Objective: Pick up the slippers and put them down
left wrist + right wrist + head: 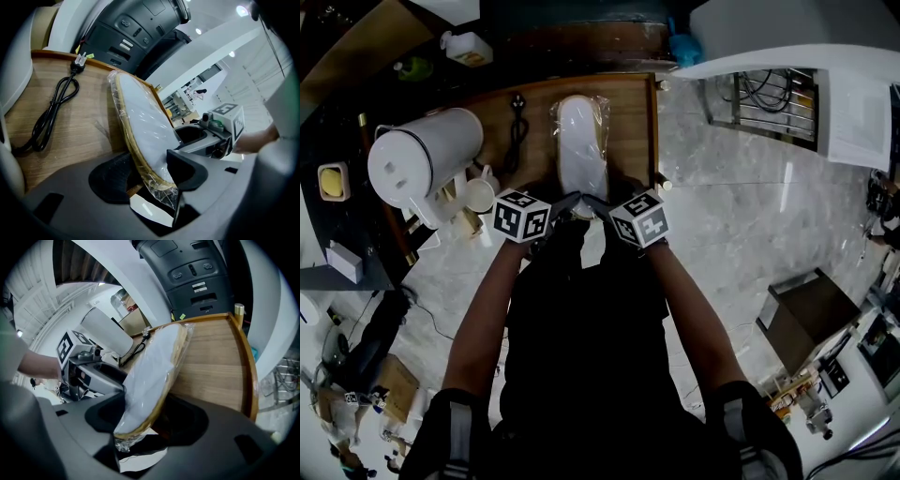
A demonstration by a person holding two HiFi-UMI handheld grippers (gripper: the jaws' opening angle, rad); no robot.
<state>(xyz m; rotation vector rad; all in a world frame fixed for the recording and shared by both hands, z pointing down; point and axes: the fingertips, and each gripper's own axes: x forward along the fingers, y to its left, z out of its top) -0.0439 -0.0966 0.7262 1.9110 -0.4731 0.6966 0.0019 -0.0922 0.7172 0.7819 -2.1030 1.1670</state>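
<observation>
A pair of white slippers with tan soles, wrapped in clear plastic, lies lengthwise on a wooden tray-table. Both grippers meet at its near end. My left gripper has the wrapped heel end between its jaws, and both pads press on it. My right gripper holds the same end from the other side, with the slippers wedged edge-up between its pads. Each gripper's marker cube shows in the other's view. The slippers' far tip reaches toward the tray's back rim.
A black power cable lies on the wood left of the slippers. A large white jug and a white cup stand at the left edge. The tray has a raised rim on the right. A brown box sits on the marble floor.
</observation>
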